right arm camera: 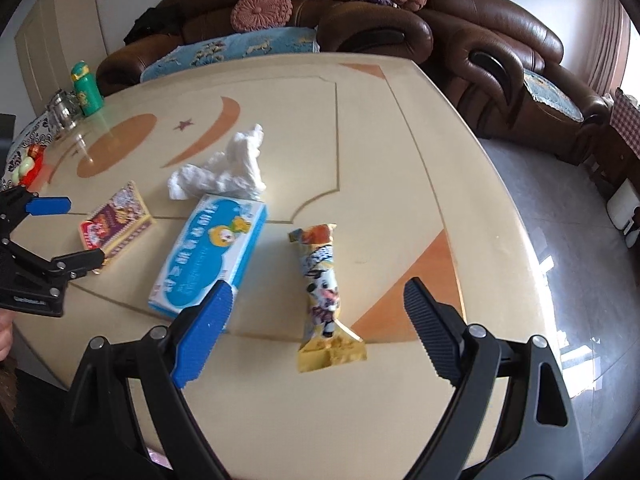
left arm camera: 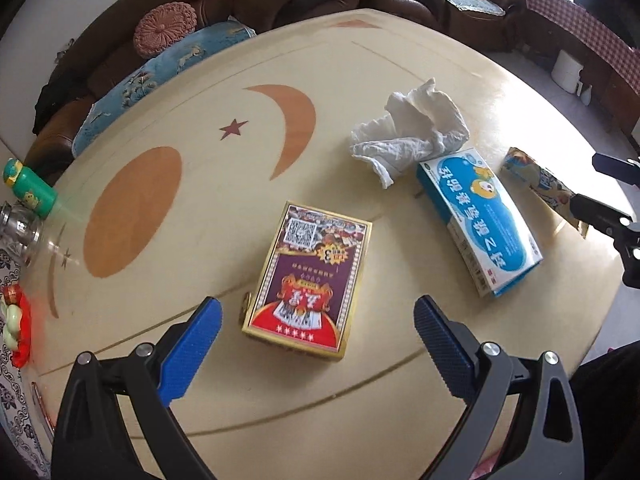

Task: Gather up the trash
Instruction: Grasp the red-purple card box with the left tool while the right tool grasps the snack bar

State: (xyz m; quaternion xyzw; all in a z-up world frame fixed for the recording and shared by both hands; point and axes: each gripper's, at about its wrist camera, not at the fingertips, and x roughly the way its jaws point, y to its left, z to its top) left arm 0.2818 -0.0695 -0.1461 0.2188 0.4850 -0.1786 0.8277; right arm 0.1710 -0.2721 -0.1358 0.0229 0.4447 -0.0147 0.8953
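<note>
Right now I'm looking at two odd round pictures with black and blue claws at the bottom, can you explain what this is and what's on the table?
Those claws are two hand-held grippers; a person holds one in each hand, and no robot arm is involved. Each picture comes from a wide-angle camera on one gripper, looking along its fingers.

The left gripper hangs open over a playing card box. The right gripper hangs open over a snack wrapper. Neither holds anything.

On the cream table also lie a blue and white box and a crumpled white tissue just behind it. At the far edge stand a green bottle and a glass jar. Brown sofas sit behind.
</note>
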